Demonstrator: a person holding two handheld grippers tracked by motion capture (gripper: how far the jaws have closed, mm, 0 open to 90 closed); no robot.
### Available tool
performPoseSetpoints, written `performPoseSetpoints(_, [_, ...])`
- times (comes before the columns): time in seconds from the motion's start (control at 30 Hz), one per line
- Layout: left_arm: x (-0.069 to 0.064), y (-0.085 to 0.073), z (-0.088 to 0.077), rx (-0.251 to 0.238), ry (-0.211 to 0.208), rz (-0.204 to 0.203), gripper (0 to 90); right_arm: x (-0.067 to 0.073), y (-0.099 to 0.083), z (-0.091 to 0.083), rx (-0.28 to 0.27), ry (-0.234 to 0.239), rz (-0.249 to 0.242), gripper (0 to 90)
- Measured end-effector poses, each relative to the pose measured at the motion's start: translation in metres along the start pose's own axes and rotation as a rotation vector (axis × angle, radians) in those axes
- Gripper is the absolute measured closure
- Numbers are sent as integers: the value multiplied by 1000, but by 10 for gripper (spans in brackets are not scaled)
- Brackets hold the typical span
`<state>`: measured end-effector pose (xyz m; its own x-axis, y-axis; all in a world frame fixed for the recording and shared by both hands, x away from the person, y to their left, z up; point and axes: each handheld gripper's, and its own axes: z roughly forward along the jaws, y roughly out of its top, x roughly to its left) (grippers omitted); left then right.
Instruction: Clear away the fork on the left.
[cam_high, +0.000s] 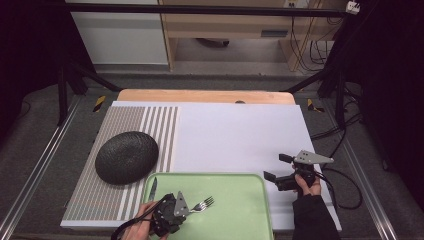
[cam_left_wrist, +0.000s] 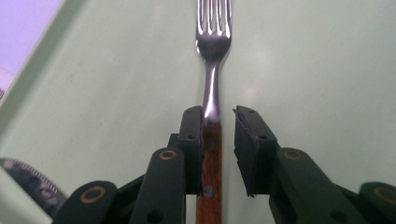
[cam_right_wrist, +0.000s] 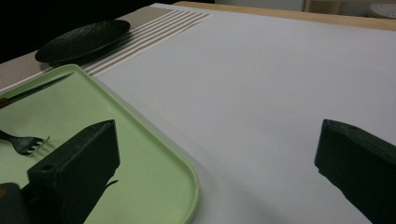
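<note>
Left gripper view showed the left tool with its jaws apart around the fork: one jaw touched the wooden handle and the other stood clear, so nothing was clamped yet. The fork lay on the green tray, its long axis running straight ahead of this tool, tines away. The right tool hung released, well apart over the white bench.

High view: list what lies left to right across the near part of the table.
Round black textured plate → knife on the green tray → left gripper → silver fork → right gripper.
</note>
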<state>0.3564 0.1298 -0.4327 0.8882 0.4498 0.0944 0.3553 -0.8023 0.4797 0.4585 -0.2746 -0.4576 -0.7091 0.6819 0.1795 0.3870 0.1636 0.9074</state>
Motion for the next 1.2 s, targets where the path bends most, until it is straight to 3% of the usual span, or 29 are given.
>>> performPoseSetpoints(0.17, [2,0,5,-61,-40,-20,805,0,0,0,3,0,1,4])
performPoseSetpoints(0.37, [2,1,10,-96,-58,-39,894,0,0,0,3,-1,1,4])
performPoseSetpoints(0.83, [4,1,23,-72,-62,-21,897,0,0,0,3,-1,1,4])
performPoseSetpoints(1.2, [7,0,22,-78,-44,-24,896,0,0,0,4,-2,0,4])
